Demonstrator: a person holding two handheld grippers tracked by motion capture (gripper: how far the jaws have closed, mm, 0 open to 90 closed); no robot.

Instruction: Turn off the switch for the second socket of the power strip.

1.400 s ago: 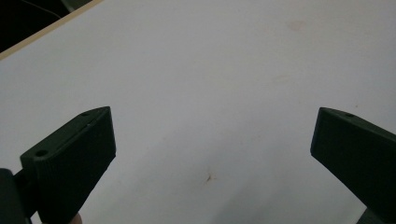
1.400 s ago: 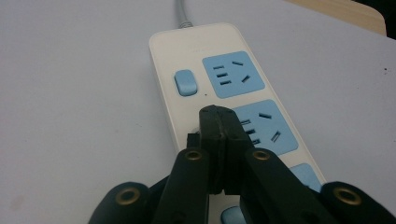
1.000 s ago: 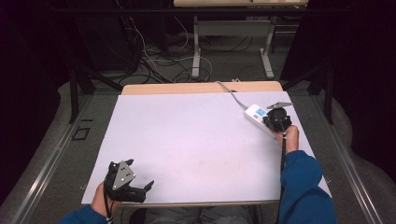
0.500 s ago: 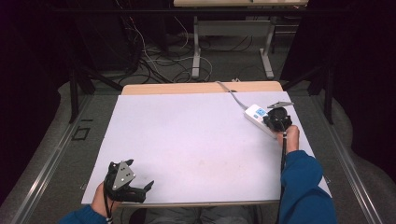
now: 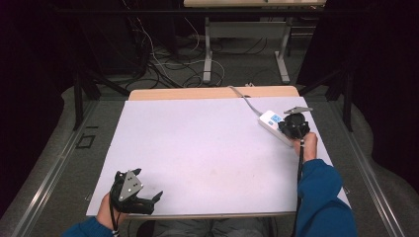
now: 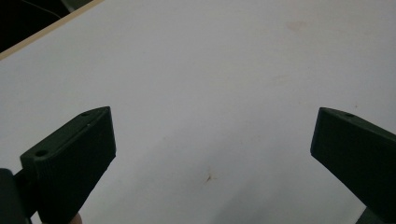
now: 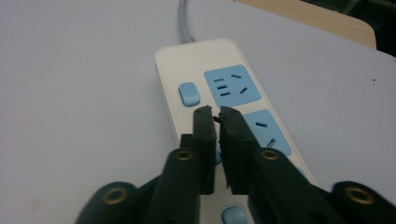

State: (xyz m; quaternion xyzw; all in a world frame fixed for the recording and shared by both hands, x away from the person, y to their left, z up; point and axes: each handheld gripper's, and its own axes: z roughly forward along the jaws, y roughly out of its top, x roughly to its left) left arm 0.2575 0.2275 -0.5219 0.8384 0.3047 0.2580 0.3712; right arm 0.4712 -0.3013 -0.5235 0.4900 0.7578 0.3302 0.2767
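Resting at the near left corner of the white table, the left gripper has its jaws spread wide with nothing between them, and the left gripper view looks out over bare tabletop past its two black pads. Well apart from it, near the far right edge, lies one white power strip (its grey cable runs off toward the table's back edge). The right gripper sits just over the strip, its tips beside the first blue switch and the first blue socket. Its jaws stand at a thin slit, having just parted slightly, and nothing is held between them.

The step in hand looks like working a switch on the strip with the nearly closed tips. The next move probably calls for a small, straight press onto a button, keeping the tips together so they do not slip into a socket.

Counted: two grippers, one strip, one cable, two sockets in plain sight, two switches (the second peeks out low between the jaws).
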